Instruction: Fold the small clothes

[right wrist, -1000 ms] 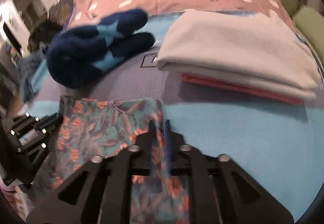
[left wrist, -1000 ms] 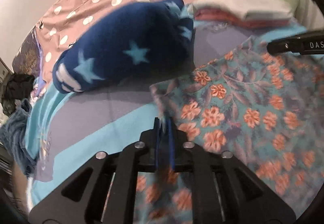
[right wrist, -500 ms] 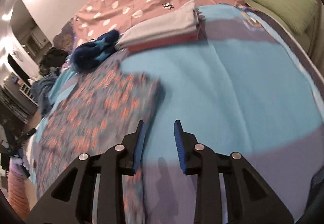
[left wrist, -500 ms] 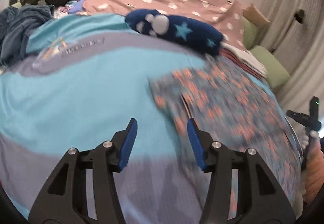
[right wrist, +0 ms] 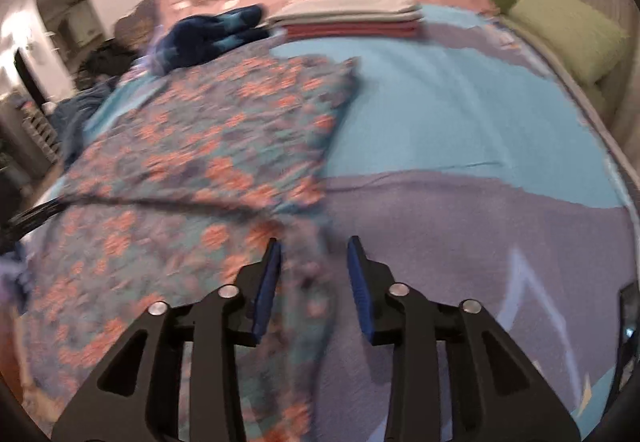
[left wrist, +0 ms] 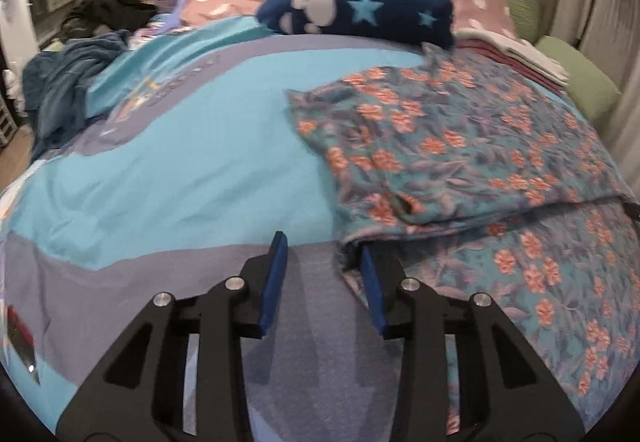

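Both jaws spread, gripping nothing. Floral cloth point(left wrist: 460, 146) lies half-folded on the bed point(left wrist: 180, 170). Left gripper point(left wrist: 322, 278) sits just left of its near corner; right gripper point(right wrist: 314, 278) straddles the near right edge, closer.

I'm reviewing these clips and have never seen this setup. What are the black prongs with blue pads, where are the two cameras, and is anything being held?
The black prongs are hand-held grippers, one in each of a person's hands, each carrying a fisheye camera that looks forward along its fingers. One picture comes from the left gripper, the other from the right gripper. Both are open and hold nothing. On the blue and purple bedspread lies a floral garment, folded over once. Behind it are a navy star-patterned fleece and a stack of folded clothes.
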Available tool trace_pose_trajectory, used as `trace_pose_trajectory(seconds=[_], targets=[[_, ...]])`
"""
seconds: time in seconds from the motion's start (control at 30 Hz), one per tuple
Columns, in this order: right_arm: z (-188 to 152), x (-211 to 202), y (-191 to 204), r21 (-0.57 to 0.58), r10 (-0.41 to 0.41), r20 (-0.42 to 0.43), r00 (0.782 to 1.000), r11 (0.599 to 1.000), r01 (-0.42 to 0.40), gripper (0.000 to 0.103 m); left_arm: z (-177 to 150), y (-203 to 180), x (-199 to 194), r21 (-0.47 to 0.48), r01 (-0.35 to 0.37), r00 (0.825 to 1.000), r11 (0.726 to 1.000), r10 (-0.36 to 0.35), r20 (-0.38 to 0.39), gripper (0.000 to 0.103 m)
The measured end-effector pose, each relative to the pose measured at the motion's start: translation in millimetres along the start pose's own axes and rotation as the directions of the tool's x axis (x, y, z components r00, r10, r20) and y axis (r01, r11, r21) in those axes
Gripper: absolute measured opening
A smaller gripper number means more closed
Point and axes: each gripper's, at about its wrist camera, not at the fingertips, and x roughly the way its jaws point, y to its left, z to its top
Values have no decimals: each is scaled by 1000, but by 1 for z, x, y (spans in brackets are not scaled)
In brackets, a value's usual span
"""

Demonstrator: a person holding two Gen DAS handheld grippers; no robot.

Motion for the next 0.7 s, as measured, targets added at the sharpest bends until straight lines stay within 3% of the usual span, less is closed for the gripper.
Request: trace_pose_trajectory(seconds=[0.07, 0.2, 0.3, 0.37, 0.47, 0.5, 0.53, 0.57, 0.7], targets=[[-1, 0, -13, 87, 48, 7, 999, 995, -48, 27, -3, 1, -2, -1, -14, 1000, 1000, 14, 10, 38], [-1, -3, -5, 62, 13, 2, 1000, 998, -13, 27, -5, 0, -6, 11, -22, 1000, 1000, 22, 4, 38], [-3, -5, 16, -45, 7, 1, 1000, 999, -7, 30, -10, -3, -14, 11, 69, 998, 998, -69, 1, 39], [-2, 1, 28, -114, -38, 3, 999, 993, 38, 30, -11, -7, -10, 28, 60, 998, 998, -60, -5, 42], [5, 7, 11, -16, -87, 12, 996, 996, 87, 30, -8, -5, -7, 7, 14, 1000, 1000, -14, -9, 43], [6, 7, -3, 51, -50, 10, 999, 997, 49, 30, -9, 0, -6, -12, -18, 1000, 1000, 18, -8, 46], [5, 7, -19, 129, 33, 18, 999, 991, -35, 30, -9, 3, -6, -27, -14, 1000, 1000, 13, -8, 46], [2, 6, -24, 156, 61, 25, 998, 986, -64, 29, -10, 7, -7, -44, 1, 1000, 999, -1, -5, 46], [0, 2, -15, 76, 45, 13, 999, 996, -46, 31, -11, 6, -10, -35, -9, 1000, 999, 9, 2, 46]])
